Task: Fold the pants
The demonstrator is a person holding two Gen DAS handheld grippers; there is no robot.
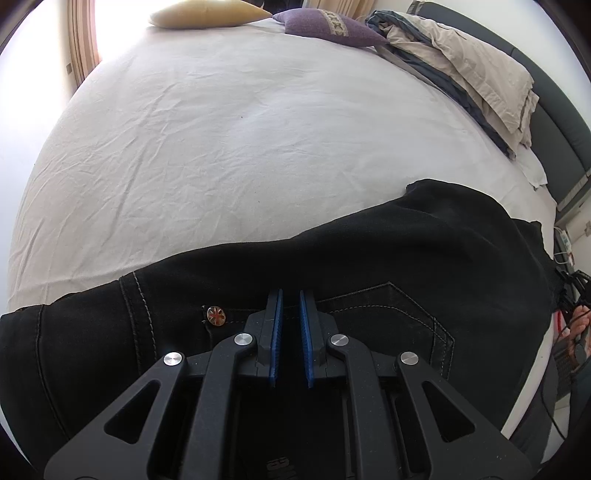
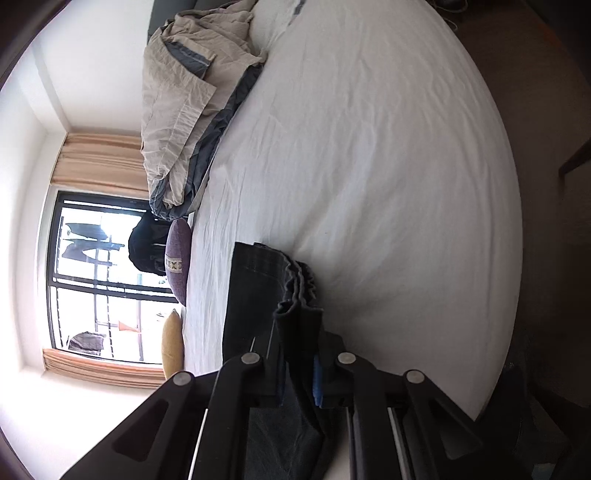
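Right tool [image 2: 298, 369] is clamping a bunched stack of dark hem layers of the pants [image 2: 258, 291], its blue pads pressing the cloth from both sides; no gap is showing around the fabric. Left tool [image 1: 291, 325] is sitting with its pads nearly together at the waistband end of the pants [image 1: 369, 258], beside a round metal button [image 1: 216, 316]. Whether any cloth is pinched there cannot be told, since the narrow slot between the pads is showing only dark.

Pants are lying across the near edge of the bed [image 1: 221, 147], on the white sheet, waistband toward the left tool and leg ends toward the right.

Risks, as judged:
- Several layers are stacking unevenly in the right grip; an outer layer is likely slipping free once the cloth is lifted, leaving misaligned hems.
- If the left tool is holding nothing, the waistband is staying put and the fold is skewing.
- Cloth is hanging near the bed edge; slack weight could be dragging it off.
- Crumpled bedding [image 1: 480, 74] and a purple cushion [image 1: 332, 26] are lying well apart, posing no snag.
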